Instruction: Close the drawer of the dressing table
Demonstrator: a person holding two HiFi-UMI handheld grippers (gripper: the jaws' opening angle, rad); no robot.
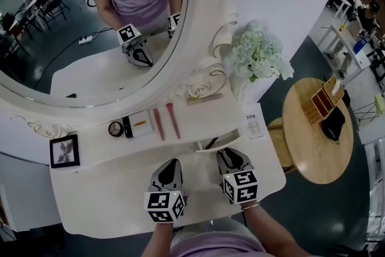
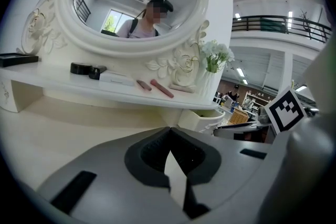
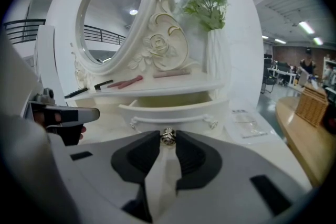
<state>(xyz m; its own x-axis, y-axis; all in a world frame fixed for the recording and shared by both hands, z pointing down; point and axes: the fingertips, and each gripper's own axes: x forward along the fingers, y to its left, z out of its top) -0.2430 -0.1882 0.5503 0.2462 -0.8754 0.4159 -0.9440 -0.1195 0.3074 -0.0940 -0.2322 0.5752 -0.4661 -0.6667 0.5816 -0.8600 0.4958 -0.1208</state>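
**Dresser** [image 1: 108, 195]: white. Oval mirror [image 1: 90, 21] on far side, raised shelf [image 1: 198, 123] beneath it.

**Drawer** [image 3: 173, 110]: under right end of shelf, centre-right of dresser. Partway out, inside visible above the front. Bar handle w/ scrolled ends runs across the front.

**Knob** [image 3: 168, 137]: small, metal, at centre of drawer front.

**R gripper** [image 3: 168, 139]: jaws narrow, tips pinched on knob, one tip each side. Points at drawer front, tilted down. Sits near the front edge of dresser, right of centre.

**L gripper** [image 2: 169, 131]: jaw tips together, nothing btwn them. Over bare top just left of R gripper, apart from drawer.

**Shelf items, left to right:**
- dark frame [image 1: 64, 150]
- round compact [image 1: 115, 129]
- flat white case [image 1: 139, 124]
- 2 red sticks [image 1: 158, 123], side by side
- white flowers [image 1: 258, 54] in pale vase [image 3: 212, 57] at the right end

**Card** [image 1: 253, 126]: flat on the top, just right of drawer.

**Side table** [image 1: 301, 153]: round, wood, right of dresser and apart from it. Holds a slatted wood box [image 1: 322, 102] and a dark item I can't identify.

**Mirror reflection:** person's torso and a marker cube.
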